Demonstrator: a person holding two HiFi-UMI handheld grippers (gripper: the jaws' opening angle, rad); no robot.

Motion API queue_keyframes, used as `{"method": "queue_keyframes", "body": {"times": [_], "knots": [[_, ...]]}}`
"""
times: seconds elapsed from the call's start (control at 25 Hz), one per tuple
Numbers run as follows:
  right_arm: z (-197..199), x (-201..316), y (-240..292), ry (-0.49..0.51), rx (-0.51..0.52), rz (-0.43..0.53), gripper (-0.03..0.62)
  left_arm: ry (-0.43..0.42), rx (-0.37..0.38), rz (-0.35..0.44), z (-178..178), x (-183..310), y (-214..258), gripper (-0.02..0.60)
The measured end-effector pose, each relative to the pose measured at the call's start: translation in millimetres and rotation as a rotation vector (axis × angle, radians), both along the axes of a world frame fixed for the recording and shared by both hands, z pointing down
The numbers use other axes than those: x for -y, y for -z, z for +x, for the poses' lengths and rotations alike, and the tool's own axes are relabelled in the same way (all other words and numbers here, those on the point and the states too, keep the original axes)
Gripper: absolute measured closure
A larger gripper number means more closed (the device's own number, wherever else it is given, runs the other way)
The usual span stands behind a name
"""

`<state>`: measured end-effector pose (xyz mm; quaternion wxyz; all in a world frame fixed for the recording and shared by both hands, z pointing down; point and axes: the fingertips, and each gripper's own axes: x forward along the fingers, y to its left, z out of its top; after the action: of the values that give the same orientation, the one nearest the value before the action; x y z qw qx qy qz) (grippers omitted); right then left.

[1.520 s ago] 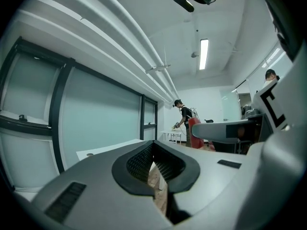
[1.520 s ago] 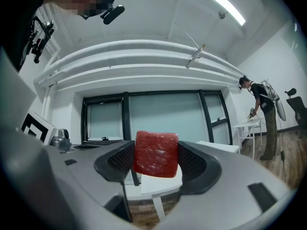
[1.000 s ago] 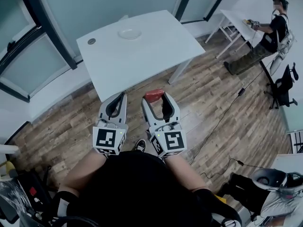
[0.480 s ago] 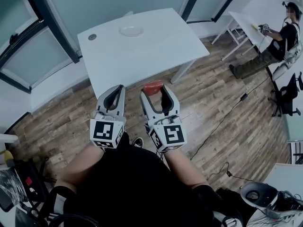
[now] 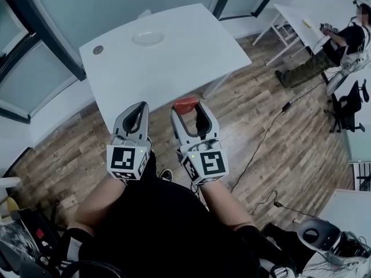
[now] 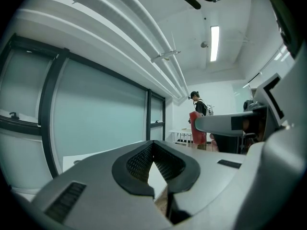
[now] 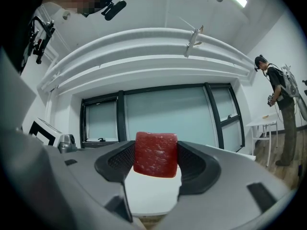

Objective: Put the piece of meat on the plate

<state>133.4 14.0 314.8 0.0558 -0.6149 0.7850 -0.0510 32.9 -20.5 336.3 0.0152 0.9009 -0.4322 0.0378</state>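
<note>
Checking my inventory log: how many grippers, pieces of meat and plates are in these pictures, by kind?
grippers: 2 (left gripper, right gripper)
piece of meat: 1, clamped in the right gripper
plate: 1, on the white table
total: 4

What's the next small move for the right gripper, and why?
Probably carry the right gripper forward over the table toward the plate: it is shut on the piece of meat, and the plate sits empty near the table's far edge.

White table [image 5: 191,51], wooden floor [image 5: 290,149]
</note>
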Motion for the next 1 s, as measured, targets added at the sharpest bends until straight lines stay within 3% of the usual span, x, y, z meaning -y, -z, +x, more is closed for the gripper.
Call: {"method": "queue_keyframes", "body": {"times": [0.68,1.0], "knots": [[-19,164,-32,0.003,-0.024,-0.105,0.318,-0.007,-0.016,-0.057,-20,161,-20,0.578],[-36,204,-34,-0.011,-0.049,-0.115,0.318,-0.055,-0.014,-0.049,-27,200,-18,0.578]]}}
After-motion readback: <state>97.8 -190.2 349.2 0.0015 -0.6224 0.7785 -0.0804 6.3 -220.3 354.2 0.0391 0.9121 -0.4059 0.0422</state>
